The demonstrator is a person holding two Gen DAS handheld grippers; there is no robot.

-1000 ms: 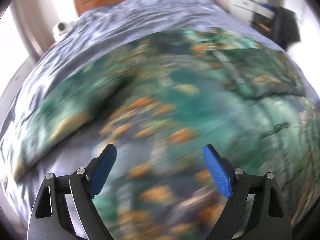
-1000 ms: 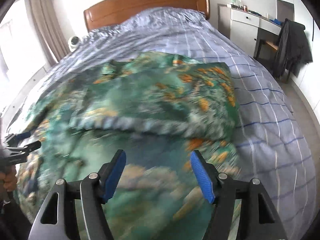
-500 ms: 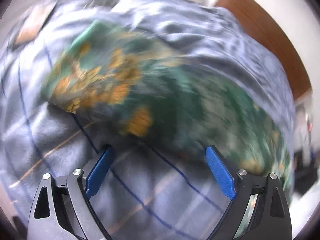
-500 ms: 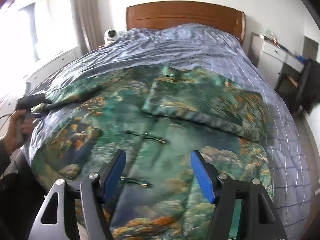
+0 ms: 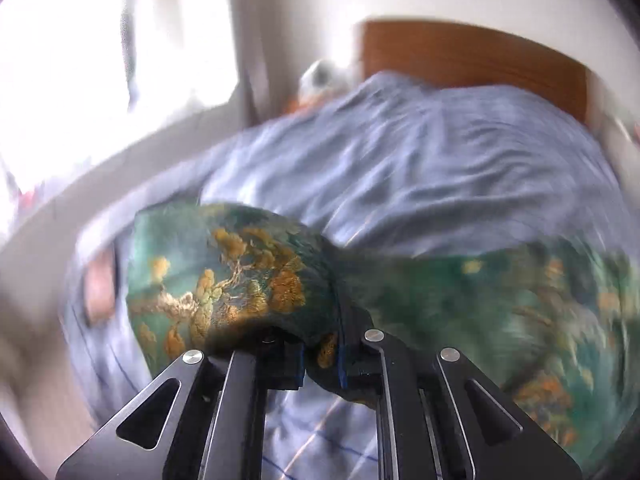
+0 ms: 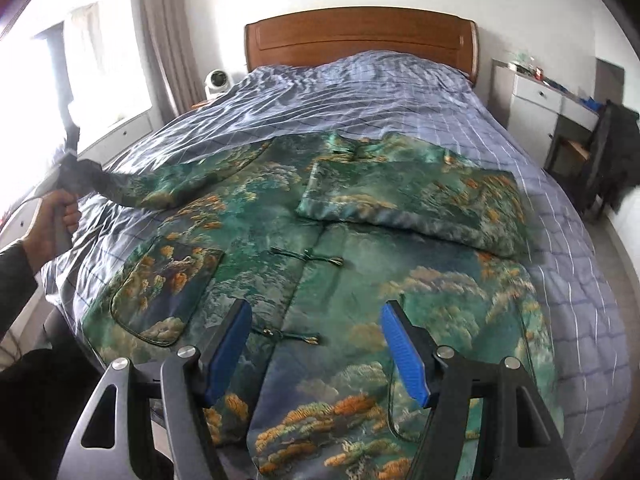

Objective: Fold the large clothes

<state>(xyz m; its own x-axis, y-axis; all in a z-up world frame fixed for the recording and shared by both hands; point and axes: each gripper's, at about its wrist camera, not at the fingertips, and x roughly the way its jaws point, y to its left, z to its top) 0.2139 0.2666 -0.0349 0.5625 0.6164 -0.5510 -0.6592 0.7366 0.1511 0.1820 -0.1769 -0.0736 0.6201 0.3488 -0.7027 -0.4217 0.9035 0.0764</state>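
A green jacket (image 6: 320,248) with orange tree print lies face up on the bed, knot buttons down its front. Its right sleeve (image 6: 420,200) is folded across the chest. The left sleeve (image 6: 180,184) stretches out to the left, its end raised off the cover. My left gripper (image 5: 320,360) is shut on that sleeve end (image 5: 224,280), with cloth bunched between the blue pads. In the right wrist view the left gripper (image 6: 76,168) shows at the far left, held by a hand (image 6: 52,216). My right gripper (image 6: 316,352) hangs open over the jacket's lower front, nothing between its fingers.
The bed's blue checked cover (image 6: 360,92) runs back to a wooden headboard (image 6: 360,36). A small white fan (image 6: 218,80) stands left of the headboard. At right are a white dresser (image 6: 540,96) and a chair with a dark garment (image 6: 616,152). A bright window is at left.
My left gripper went from wide open to shut on the sleeve end and has lifted it. The right gripper shifted along the bed and stayed open.
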